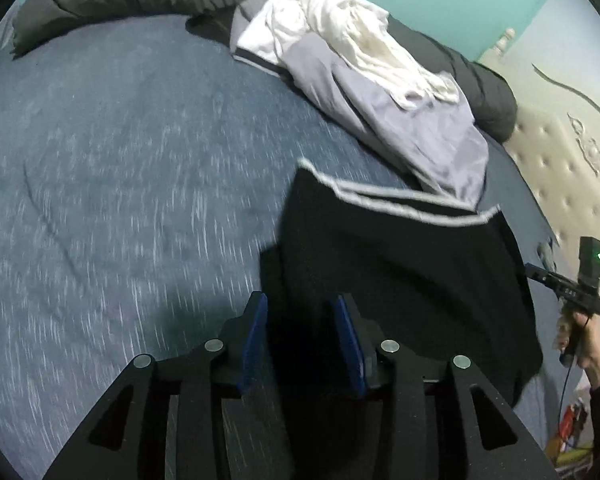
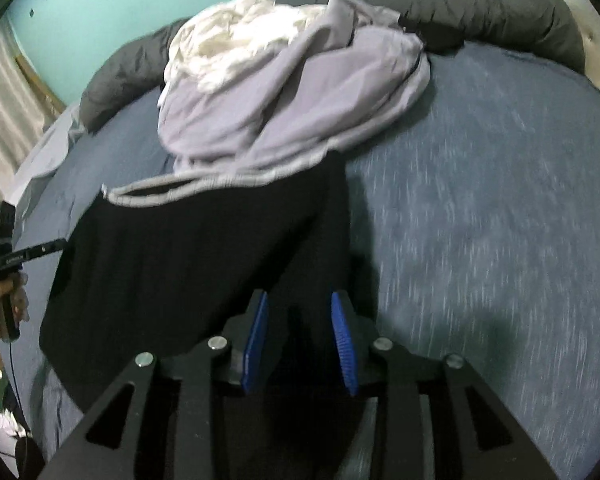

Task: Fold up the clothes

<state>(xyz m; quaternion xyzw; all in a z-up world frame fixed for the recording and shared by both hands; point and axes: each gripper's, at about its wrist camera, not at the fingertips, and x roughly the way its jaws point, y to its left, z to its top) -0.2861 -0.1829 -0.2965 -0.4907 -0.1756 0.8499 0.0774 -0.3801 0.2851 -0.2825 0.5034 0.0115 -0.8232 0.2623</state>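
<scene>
A black garment (image 1: 400, 264) with a pale striped waistband (image 1: 380, 196) lies spread on the blue bed sheet (image 1: 120, 160). My left gripper (image 1: 302, 320) stands over its near left edge. Its blue pads (image 1: 256, 336) are apart, with black cloth lying between them and not pinched. In the right wrist view the same garment (image 2: 188, 248) runs from the left to my right gripper (image 2: 300, 316), which sits over its near right edge. Those pads (image 2: 342, 340) are also apart with cloth between them.
A heap of lavender (image 1: 420, 120) and white clothes (image 1: 360, 28) lies just beyond the waistband. A rolled dark grey duvet (image 2: 500, 4) lines the far edge. A padded cream headboard (image 1: 560, 152) stands at the right. A hand (image 1: 580, 340) grips the other handle.
</scene>
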